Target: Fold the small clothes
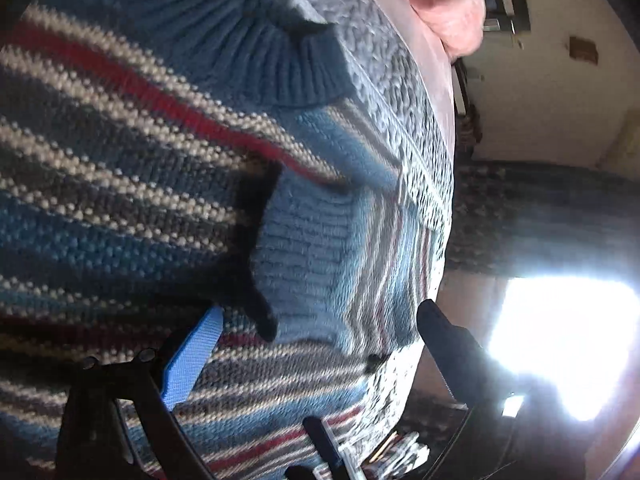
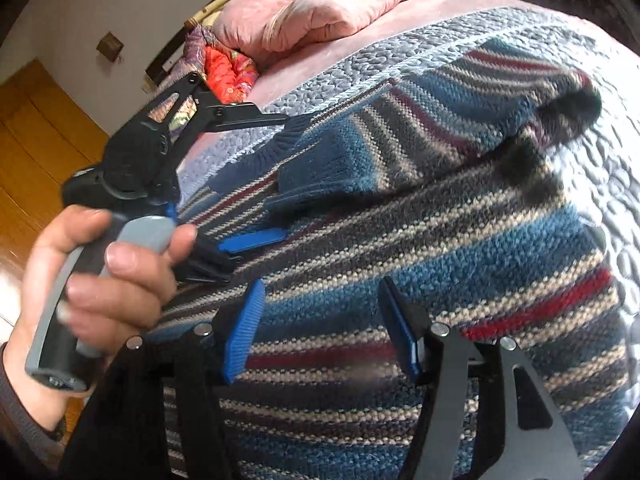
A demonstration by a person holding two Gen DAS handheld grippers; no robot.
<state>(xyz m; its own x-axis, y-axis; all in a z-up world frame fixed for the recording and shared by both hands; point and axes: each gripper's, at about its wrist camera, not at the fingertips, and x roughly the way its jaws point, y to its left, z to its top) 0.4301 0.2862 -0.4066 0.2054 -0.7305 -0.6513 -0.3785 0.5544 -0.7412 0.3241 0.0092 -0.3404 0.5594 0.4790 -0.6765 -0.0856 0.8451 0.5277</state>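
Note:
A knitted sweater [image 2: 420,248] striped in blue, grey, cream and red lies spread on a grey-blue quilted bedcover [image 2: 400,46]. One sleeve is folded across the body, and its ribbed blue cuff [image 2: 304,184] points left. In the right wrist view my left gripper [image 2: 276,176] is held by a hand [image 2: 100,272]. It stands open, one finger on each side of that cuff. In its own view the left gripper [image 1: 316,320] is open over the cuff [image 1: 304,252], with the ribbed collar [image 1: 240,28] beyond. My right gripper [image 2: 320,320] hovers open over the sweater's body and holds nothing.
Pink pillows [image 2: 320,8] and a red patterned cloth [image 2: 228,72] lie at the head of the bed. A wooden door [image 2: 36,128] stands at left. In the left wrist view the bed edge [image 1: 446,200] drops to a floor with a bright sunlit patch [image 1: 560,340].

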